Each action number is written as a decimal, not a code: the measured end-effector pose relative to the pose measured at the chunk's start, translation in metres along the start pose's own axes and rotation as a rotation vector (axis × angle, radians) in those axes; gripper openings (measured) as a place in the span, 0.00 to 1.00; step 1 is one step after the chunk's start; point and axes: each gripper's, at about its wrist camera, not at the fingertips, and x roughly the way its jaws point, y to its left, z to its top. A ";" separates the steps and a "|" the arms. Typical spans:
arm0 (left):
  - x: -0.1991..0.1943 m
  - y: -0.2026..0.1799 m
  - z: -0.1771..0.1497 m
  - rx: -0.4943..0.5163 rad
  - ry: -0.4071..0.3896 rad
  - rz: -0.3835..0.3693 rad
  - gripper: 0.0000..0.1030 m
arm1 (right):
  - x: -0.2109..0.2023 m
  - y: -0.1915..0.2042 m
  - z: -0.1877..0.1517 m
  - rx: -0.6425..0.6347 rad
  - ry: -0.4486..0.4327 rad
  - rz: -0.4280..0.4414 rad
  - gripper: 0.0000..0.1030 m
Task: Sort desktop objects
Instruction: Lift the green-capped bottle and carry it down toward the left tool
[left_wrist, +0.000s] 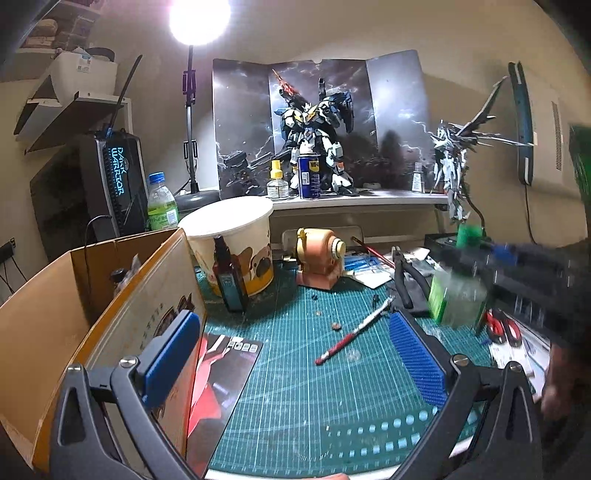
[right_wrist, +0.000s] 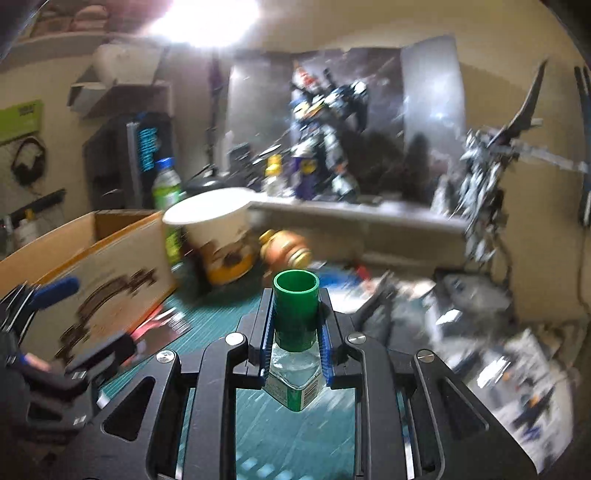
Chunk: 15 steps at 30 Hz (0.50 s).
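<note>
My right gripper (right_wrist: 295, 332) is shut on a small clear glass bottle with a green cap (right_wrist: 295, 306), held by its neck above the green cutting mat (right_wrist: 295, 443). The same bottle (left_wrist: 458, 291) shows blurred in the left wrist view, at the right, with the right gripper (left_wrist: 517, 262) around it. My left gripper (left_wrist: 291, 350) is open and empty, low over the mat (left_wrist: 314, 398), beside the cardboard box (left_wrist: 110, 332). A red and silver craft knife (left_wrist: 351, 336) lies on the mat between the left gripper's fingers.
A paper tub (left_wrist: 232, 243), a dark spray bottle (left_wrist: 229, 277), an orange pencil sharpener (left_wrist: 321, 258), black pliers (left_wrist: 402, 277) and red nippers (left_wrist: 502, 325) crowd the mat. A booklet (left_wrist: 221, 369) lies by the box. Model robots (left_wrist: 317, 136), a WD-40 can (left_wrist: 308, 177) stand on the back shelf.
</note>
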 end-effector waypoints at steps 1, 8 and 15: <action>-0.003 0.002 -0.003 -0.004 0.009 -0.008 1.00 | -0.001 0.007 -0.008 -0.004 0.007 0.009 0.19; -0.028 0.014 -0.031 -0.026 -0.022 -0.079 1.00 | -0.008 0.043 -0.061 -0.033 0.059 0.095 0.19; -0.034 0.019 -0.046 -0.045 -0.027 -0.117 1.00 | -0.003 0.056 -0.089 -0.056 0.082 0.161 0.19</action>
